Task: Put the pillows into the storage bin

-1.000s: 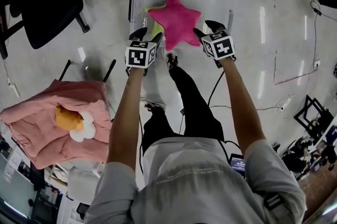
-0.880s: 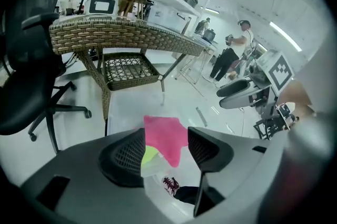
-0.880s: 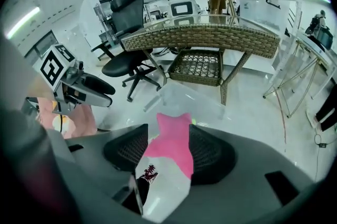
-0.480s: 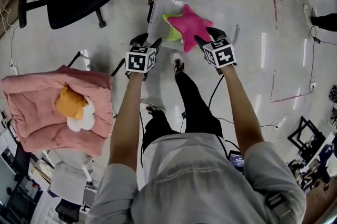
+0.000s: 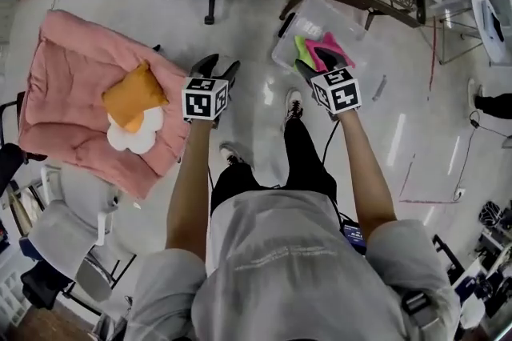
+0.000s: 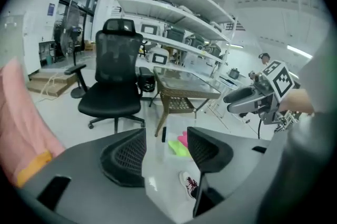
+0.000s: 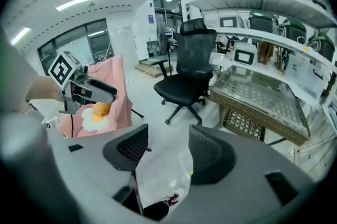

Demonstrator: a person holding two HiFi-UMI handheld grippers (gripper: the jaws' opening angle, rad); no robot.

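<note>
The star pillow is now lying released in the bin at one o'clock. The left gripper and right gripper are gaping wide and empty, turning toward the orange pillow at ten o'clock.

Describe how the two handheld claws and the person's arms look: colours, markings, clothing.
The left claw and the right claw are both black, each with two curved jaws lined with mesh-textured pads. Each carries a white cube printed with black square markers. The person wears a pale grey short-sleeved T-shirt, which leaves the forearms bare.
</note>
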